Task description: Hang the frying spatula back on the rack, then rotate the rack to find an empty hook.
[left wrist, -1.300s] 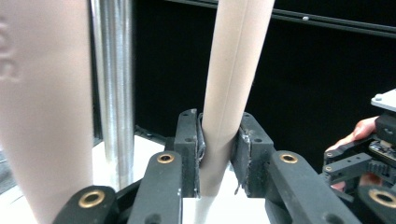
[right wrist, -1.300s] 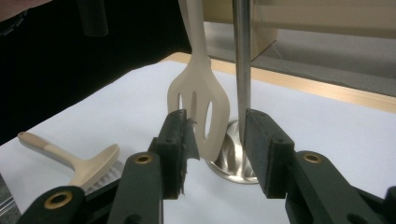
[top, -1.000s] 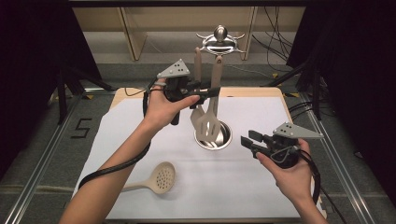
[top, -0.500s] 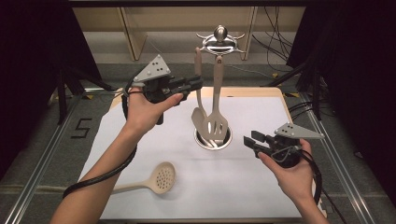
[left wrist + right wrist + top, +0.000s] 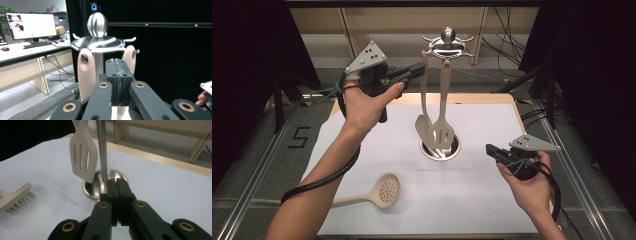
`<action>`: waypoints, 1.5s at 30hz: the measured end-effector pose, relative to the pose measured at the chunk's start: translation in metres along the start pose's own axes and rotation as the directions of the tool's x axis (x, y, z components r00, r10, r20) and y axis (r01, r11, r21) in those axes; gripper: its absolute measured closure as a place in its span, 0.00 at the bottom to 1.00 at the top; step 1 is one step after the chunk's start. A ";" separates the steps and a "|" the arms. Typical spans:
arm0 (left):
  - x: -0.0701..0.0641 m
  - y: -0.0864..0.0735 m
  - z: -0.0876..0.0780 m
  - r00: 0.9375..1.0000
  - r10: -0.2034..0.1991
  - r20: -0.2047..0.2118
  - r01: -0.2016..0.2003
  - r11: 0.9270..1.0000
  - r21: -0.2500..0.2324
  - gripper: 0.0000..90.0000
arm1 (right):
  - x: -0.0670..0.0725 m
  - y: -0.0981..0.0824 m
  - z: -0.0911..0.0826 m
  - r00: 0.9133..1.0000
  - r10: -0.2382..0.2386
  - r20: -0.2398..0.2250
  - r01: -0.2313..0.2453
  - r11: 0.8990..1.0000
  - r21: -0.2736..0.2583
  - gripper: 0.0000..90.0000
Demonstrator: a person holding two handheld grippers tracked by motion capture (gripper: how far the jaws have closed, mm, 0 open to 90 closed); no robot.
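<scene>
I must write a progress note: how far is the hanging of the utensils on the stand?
Done: two utensils, a spoon and a slotted spatula, hang from the metal stand. In hand: nothing. The left tongs are near the stand's top with their jaws just closed on nothing; the right tongs, also just closed, are empty. Left: the skimmer lies on the white table cover.

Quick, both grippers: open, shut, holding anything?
Left gripper: jaws just closed, shut, nothing between them, up beside the utensil stand.
Right gripper: jaws just closed, shut, empty, low over the table.
</scene>
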State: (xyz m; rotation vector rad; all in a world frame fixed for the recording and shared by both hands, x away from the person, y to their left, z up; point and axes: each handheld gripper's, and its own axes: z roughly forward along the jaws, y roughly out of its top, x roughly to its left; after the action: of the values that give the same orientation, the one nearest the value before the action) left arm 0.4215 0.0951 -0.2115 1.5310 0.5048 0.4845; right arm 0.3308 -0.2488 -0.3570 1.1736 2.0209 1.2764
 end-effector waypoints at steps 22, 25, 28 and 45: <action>0.007 0.008 0.023 0.999 -0.013 -0.051 0.012 1.000 -0.012 0.99 | -0.008 0.004 0.000 1.000 -0.008 -0.009 0.008 1.000 0.002 0.96; 0.007 0.008 0.024 0.998 -0.011 -0.057 0.010 1.000 -0.013 0.99 | -0.008 0.003 0.000 1.000 0.015 -0.018 -0.015 1.000 0.005 0.96; 0.006 0.008 0.025 0.998 -0.004 -0.060 0.004 1.000 -0.010 0.99 | -0.007 0.003 -0.001 0.999 0.024 -0.022 -0.024 1.000 0.015 0.96; 0.017 0.009 0.026 0.994 -0.003 -0.107 0.002 1.000 -0.002 0.99 | -0.009 0.004 -0.002 1.000 -0.012 -0.004 0.012 1.000 0.011 0.94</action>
State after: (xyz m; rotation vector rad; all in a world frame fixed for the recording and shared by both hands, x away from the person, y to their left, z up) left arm 0.4503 0.0839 -0.2033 1.5077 0.5888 0.5671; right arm 0.3359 -0.2565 -0.3535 1.1633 2.0372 1.2651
